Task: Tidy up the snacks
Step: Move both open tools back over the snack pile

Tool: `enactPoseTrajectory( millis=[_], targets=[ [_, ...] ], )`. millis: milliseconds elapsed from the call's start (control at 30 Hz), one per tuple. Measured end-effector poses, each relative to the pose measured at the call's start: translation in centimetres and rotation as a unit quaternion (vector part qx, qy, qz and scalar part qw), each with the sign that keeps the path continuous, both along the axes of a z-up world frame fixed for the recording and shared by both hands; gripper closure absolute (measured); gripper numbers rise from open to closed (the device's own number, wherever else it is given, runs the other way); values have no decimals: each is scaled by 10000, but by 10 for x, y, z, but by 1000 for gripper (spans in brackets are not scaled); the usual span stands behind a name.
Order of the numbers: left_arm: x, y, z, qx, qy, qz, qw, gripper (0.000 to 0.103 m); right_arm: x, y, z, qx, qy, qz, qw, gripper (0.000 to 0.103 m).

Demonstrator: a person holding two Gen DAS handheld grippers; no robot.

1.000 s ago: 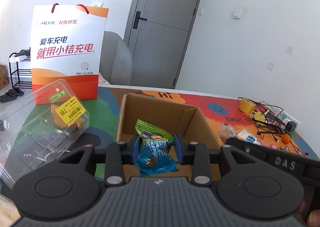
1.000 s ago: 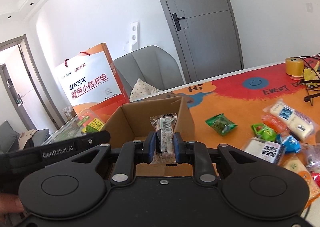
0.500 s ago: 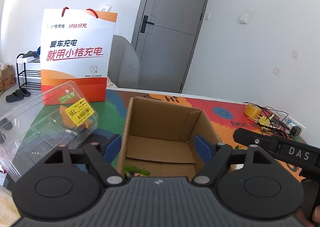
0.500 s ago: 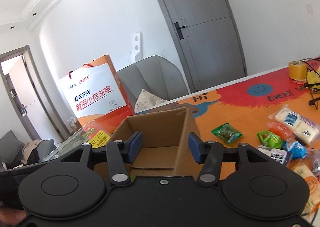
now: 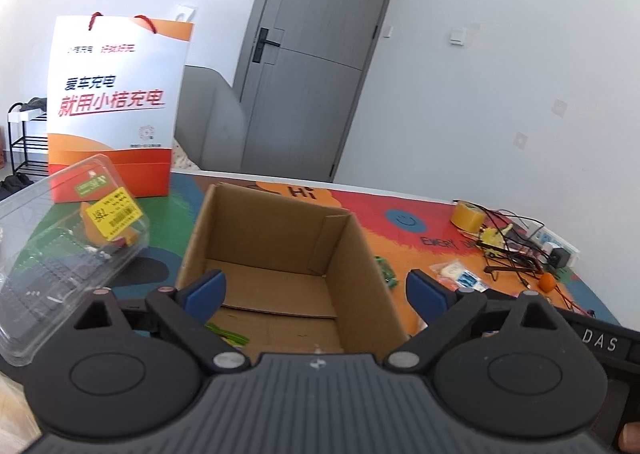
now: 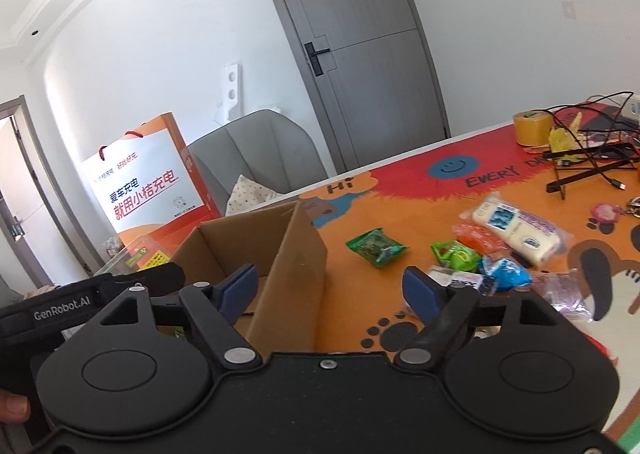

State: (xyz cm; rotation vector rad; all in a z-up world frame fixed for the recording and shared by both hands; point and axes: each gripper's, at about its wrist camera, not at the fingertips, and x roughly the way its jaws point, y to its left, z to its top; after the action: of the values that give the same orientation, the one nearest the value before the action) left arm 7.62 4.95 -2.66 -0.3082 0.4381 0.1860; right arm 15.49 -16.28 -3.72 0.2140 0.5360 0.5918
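Note:
An open brown cardboard box (image 5: 280,254) stands on the colourful table mat. My left gripper (image 5: 316,288) hangs over the box's near side, its jaws opening wide with nothing between them. A green snack packet (image 5: 226,334) lies on the box floor just under the left finger. My right gripper (image 6: 332,288) straddles the box's right wall (image 6: 296,274), jaws opening and empty. Loose snacks lie right of the box: a green packet (image 6: 376,248), another green one (image 6: 456,254), a blue one (image 6: 506,272), a white bread pack (image 6: 516,228).
A clear plastic clamshell (image 5: 60,246) with a yellow label sits left of the box. An orange and white paper bag (image 5: 116,110) stands behind it. A tape roll (image 6: 532,128), cables and a black stand (image 6: 592,170) crowd the far right. A grey chair (image 6: 260,158) stands beyond the table.
Both grippers let go of their snack packets and opened wide; the packets dropped into the box. The right gripper shifted to the right, toward the loose snacks.

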Motion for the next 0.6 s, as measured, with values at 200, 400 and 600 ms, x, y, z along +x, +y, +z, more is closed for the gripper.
enactPoseTrajectory(
  millis=[200, 400, 600],
  targets=[
    [2, -21, 2, 91, -28, -242, 9997, 6, -3, -26, -1, 6, 16, -226, 9997, 19],
    [8, -41, 2, 57, -32, -424, 9991, 5, -5, -50, -5, 20, 8, -407, 9992, 18],
    [12, -61, 0, 86, 38, -641, 9979, 5, -2, -72, -11, 69, 62, -612, 9981, 16]
  ],
)
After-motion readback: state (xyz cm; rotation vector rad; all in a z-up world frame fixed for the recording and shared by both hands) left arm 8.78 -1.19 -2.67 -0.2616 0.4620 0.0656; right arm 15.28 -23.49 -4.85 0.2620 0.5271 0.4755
